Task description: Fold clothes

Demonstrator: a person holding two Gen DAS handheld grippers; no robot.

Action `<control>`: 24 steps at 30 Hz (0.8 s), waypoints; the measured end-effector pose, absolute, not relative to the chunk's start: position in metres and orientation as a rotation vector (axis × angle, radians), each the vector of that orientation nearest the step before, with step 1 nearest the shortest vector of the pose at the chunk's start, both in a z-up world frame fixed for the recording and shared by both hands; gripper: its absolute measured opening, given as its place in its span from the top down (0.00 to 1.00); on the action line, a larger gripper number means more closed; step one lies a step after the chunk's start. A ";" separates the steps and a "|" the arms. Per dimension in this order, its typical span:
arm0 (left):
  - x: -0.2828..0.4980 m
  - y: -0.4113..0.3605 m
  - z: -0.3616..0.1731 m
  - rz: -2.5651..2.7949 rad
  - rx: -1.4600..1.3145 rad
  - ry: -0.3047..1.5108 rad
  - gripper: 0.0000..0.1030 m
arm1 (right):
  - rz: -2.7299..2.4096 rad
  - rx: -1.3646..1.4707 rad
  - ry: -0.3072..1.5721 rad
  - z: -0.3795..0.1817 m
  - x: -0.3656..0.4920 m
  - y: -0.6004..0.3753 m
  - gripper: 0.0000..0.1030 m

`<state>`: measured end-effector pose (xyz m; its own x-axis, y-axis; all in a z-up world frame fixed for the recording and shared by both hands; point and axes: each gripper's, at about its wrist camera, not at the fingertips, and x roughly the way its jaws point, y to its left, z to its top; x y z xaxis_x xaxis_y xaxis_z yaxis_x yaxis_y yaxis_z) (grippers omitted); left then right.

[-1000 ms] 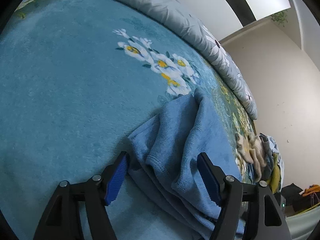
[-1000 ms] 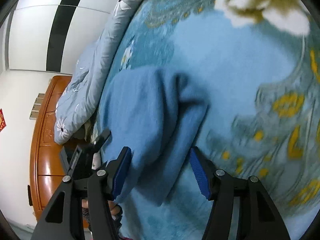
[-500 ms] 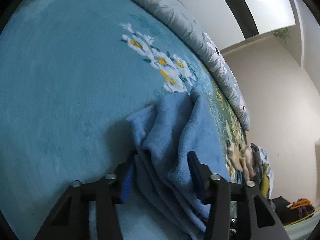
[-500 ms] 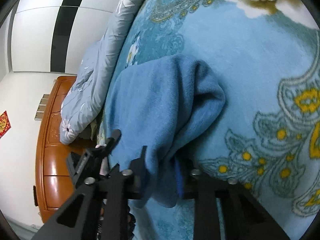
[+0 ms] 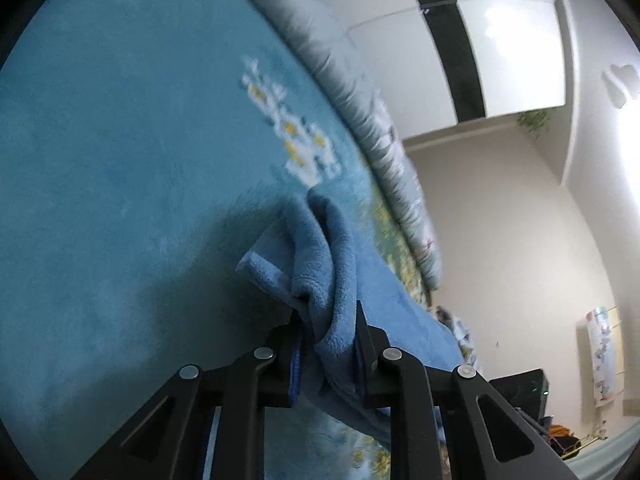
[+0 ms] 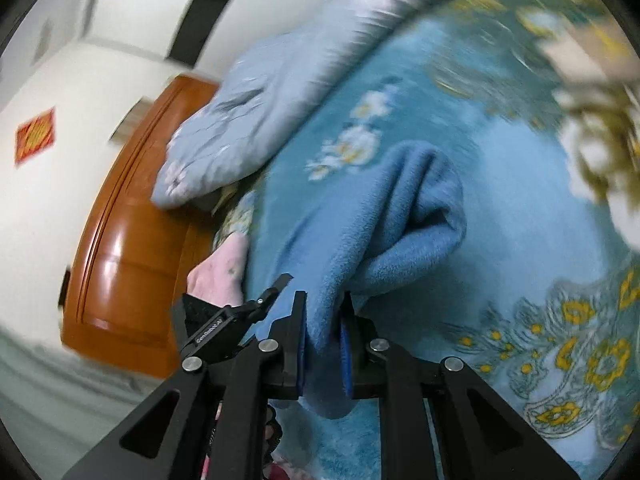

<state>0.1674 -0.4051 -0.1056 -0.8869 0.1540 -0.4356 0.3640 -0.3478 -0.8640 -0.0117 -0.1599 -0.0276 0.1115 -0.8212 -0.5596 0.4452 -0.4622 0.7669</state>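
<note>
A blue fleece garment (image 5: pixel 328 264) lies bunched on a teal flowered blanket (image 5: pixel 120 160). My left gripper (image 5: pixel 326 320) has its jaws closing on a gathered edge of the garment, and both pads press into the folds. In the right wrist view the same blue fleece garment (image 6: pixel 380 216) rises off the blanket (image 6: pixel 520 240). My right gripper (image 6: pixel 324 312) is closing on another bunched edge, with fabric squeezed between its blue pads. A hand (image 6: pixel 222 268) and the other gripper's black frame show at lower left.
A grey flowered quilt (image 5: pixel 360 112) runs along the blanket's far side and shows again as the quilt (image 6: pixel 248 120) in the right wrist view. A wooden headboard (image 6: pixel 128 240) stands behind it. More clothes (image 5: pixel 456 324) lie at the blanket's far end. White walls lie beyond.
Both grippers went from open around the garment's edges to pinching them. Both have lifted and rolled, pulling the fleece up off the blanket.
</note>
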 end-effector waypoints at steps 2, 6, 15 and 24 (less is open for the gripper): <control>0.184 -0.405 -0.089 -2.390 0.624 1.653 0.80 | -1.537 1.320 -0.351 -0.014 -0.001 -0.173 0.86; 0.229 -0.404 -0.063 -2.394 0.507 1.527 0.80 | -1.452 1.267 -0.267 -0.007 0.017 -0.195 0.86; 0.294 -0.379 -0.094 -2.314 0.574 1.452 0.80 | -1.307 1.269 -0.036 -0.062 0.038 -0.220 0.87; 0.293 -0.353 -0.132 -2.318 0.705 1.476 0.80 | -1.313 1.422 -0.051 -0.114 0.019 -0.193 0.86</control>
